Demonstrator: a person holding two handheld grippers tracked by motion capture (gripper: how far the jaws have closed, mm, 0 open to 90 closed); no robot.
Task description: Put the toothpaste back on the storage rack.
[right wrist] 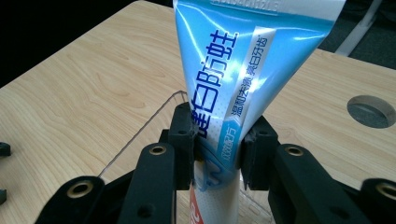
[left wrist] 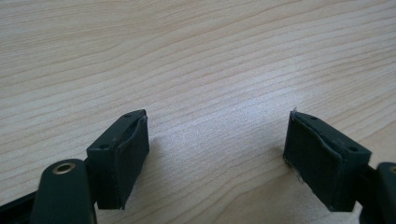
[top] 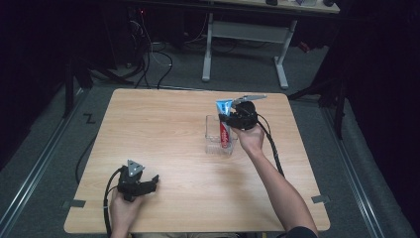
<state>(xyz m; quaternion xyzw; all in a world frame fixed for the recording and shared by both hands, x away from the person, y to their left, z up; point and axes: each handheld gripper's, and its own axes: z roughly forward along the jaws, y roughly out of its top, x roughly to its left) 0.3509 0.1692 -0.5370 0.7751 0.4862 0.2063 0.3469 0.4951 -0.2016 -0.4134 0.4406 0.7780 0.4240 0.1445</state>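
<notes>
The right gripper [right wrist: 217,149] clamps its black jaws on a blue-and-white plastic toothpaste tube [right wrist: 243,70], squeezing it at mid-length. The tube stands upright, its crimped flat end above the jaws and its red-and-white lower part below them, inside a clear rectangular plastic container [top: 214,134] directly beneath the gripper on the light wooden table [top: 163,129]. The left gripper [left wrist: 217,154] rests well apart near the table's front edge, its jaws spread wide over bare wood with nothing between them.
</notes>
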